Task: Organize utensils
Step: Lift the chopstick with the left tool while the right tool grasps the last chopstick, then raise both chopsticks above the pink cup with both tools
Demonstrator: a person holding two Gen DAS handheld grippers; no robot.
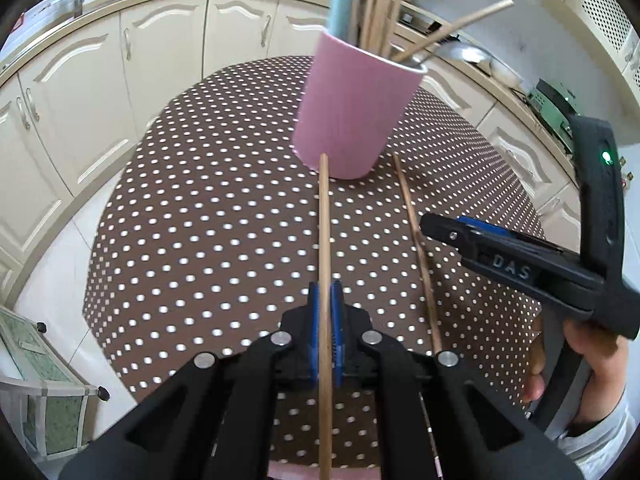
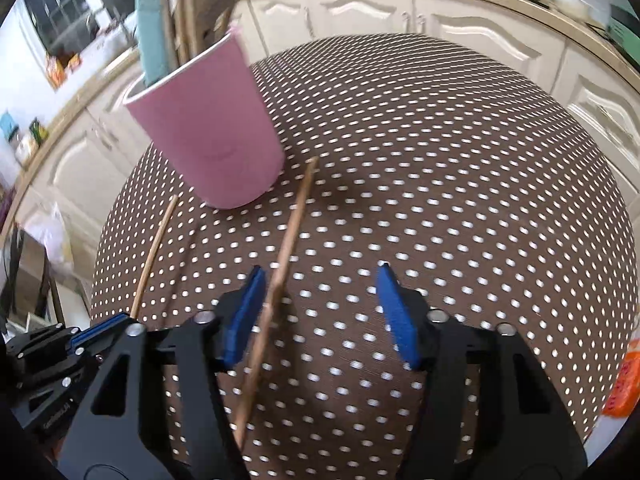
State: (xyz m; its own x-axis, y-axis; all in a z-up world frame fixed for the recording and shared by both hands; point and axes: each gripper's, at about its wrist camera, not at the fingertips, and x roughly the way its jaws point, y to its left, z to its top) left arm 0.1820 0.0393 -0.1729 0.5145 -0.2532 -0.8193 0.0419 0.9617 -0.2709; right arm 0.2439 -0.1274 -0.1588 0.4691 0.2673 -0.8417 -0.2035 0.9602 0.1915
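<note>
A pink cup (image 1: 352, 108) stands on the dotted table and holds several wooden chopsticks and a light blue utensil. My left gripper (image 1: 326, 332) is shut on a wooden chopstick (image 1: 324, 220) whose tip points at the cup's base. A second chopstick (image 1: 416, 240) lies on the table to its right. My right gripper (image 2: 320, 316) is open, above that second chopstick (image 2: 288, 240), which runs past its left pad. The cup (image 2: 208, 128) is ahead to its left. The right gripper also shows in the left wrist view (image 1: 436, 228).
The round table (image 1: 200, 220) has a brown cloth with white dots. Cream kitchen cabinets (image 1: 160, 52) curve behind it. An orange object (image 2: 624, 380) lies at the table's right edge. A glass-topped stand (image 1: 40, 380) sits low on the left.
</note>
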